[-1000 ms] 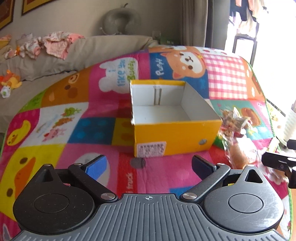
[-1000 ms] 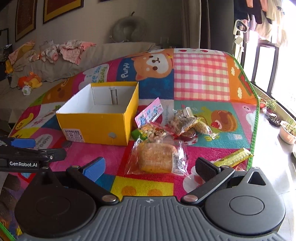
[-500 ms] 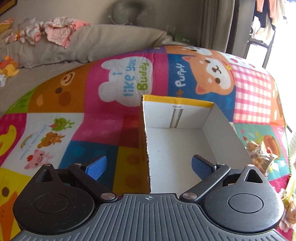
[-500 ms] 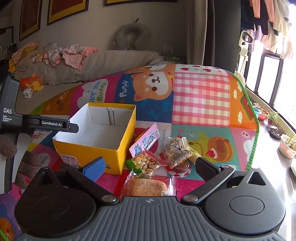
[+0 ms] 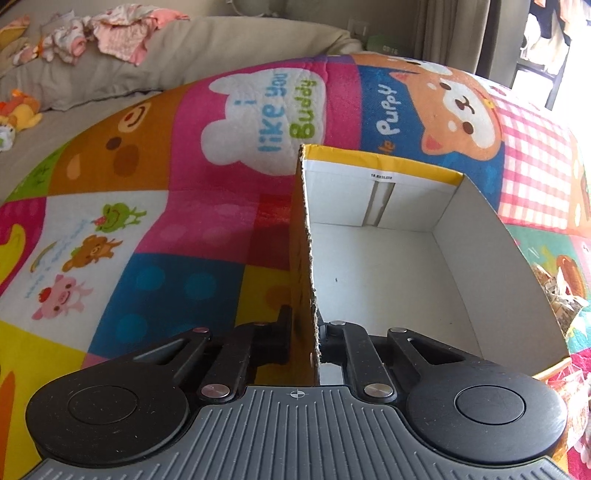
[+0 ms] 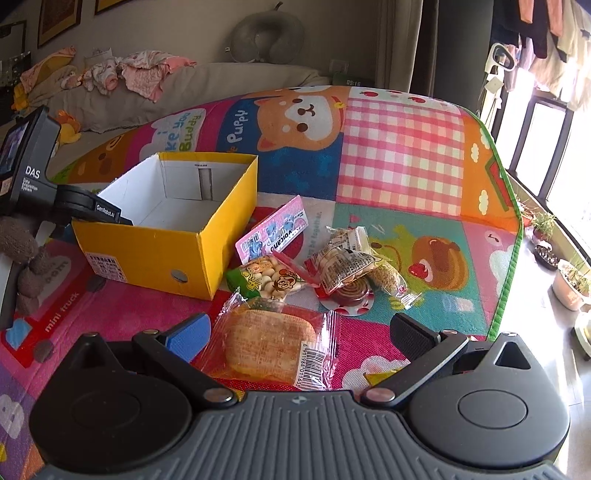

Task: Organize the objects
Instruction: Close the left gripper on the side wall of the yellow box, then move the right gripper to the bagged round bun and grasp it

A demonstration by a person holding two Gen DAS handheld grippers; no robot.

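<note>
Where jaws pinch, corrugated yellow box [image 5: 380,173] wall

Play mat [image 6: 399,162]: patchwork cartoon panels, green edge. Grey sofa [image 6: 229,79] behind it, pink clothes [image 6: 144,70] heaped on top (loosely piled). Neck pillow [image 6: 267,35] against the wall. Orange plush toy [image 5: 18,109] at the left. Potted plants [image 6: 570,282] by the window.

Mat [image 5: 229,206]: "i like you Buddy" on white bear cloud, "Puppy" on blue patch beside dog; right view adds "mini truck" at near left and "be together". Left device [image 6: 31,173]: "DAS", small lines under it unreadable; its arm "GenRobot.AI". Pink packet [image 6: 273,230]: "volcano". Clock [image 6: 351,81]: digits, unclear.
</note>
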